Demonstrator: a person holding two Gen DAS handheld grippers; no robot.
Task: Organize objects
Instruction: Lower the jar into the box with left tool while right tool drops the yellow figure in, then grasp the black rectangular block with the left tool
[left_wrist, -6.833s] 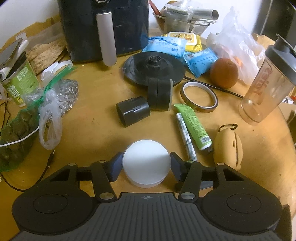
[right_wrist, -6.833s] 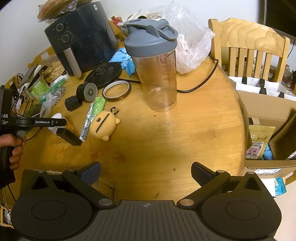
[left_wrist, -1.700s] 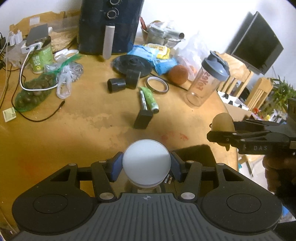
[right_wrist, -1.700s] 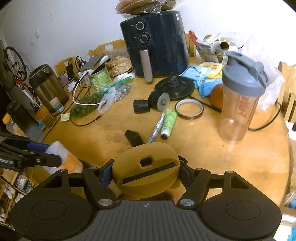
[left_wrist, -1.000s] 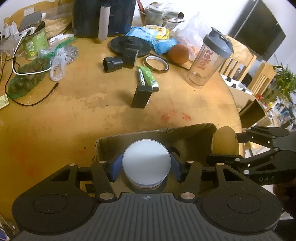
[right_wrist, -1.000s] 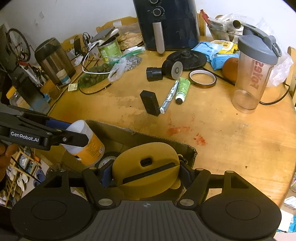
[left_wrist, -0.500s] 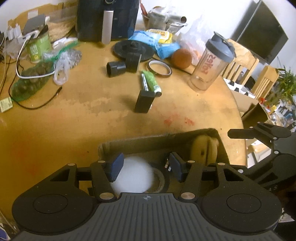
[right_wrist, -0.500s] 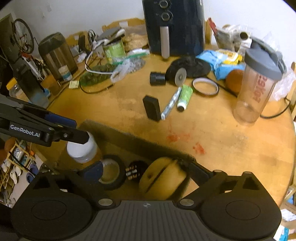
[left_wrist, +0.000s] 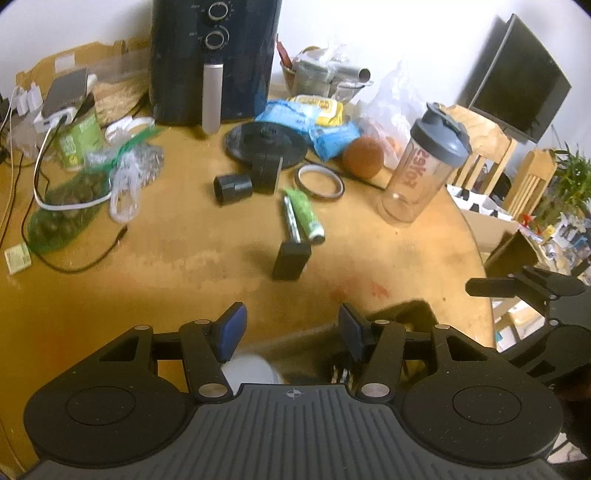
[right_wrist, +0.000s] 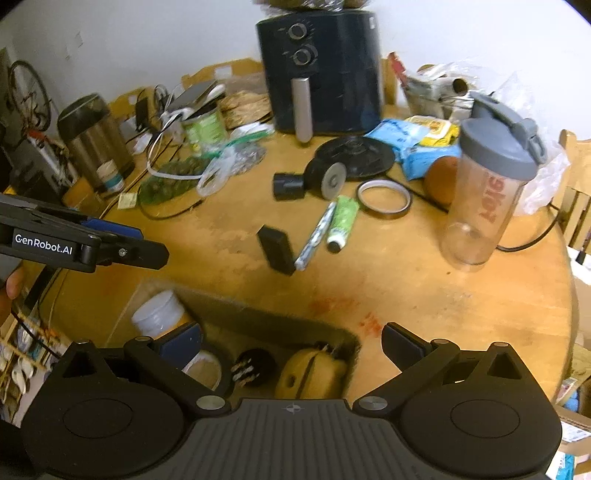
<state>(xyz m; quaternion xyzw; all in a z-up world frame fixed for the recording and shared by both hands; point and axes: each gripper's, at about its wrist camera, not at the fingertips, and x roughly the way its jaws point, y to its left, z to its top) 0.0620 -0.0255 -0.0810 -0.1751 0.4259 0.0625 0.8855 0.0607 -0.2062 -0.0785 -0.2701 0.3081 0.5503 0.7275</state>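
Observation:
My left gripper is open and empty above the near table edge; it also shows at the left of the right wrist view. My right gripper is open and empty over a cardboard box. In the box lie a white-lidded bottle, a yellow pig-shaped holder, a tape roll and a dark round item. The bottle's white lid shows under the left gripper. On the table stand a black block, a green tube and a silver stick.
Farther back are a black air fryer, a shaker bottle, a tape ring, a black disc, a black cylinder, blue packets, an orange, bags and cables at left.
Both grippers have opened and let go: the white-lidded bottle and the yellow holder now lie in the box. Both grippers have risen and drawn back from the box.

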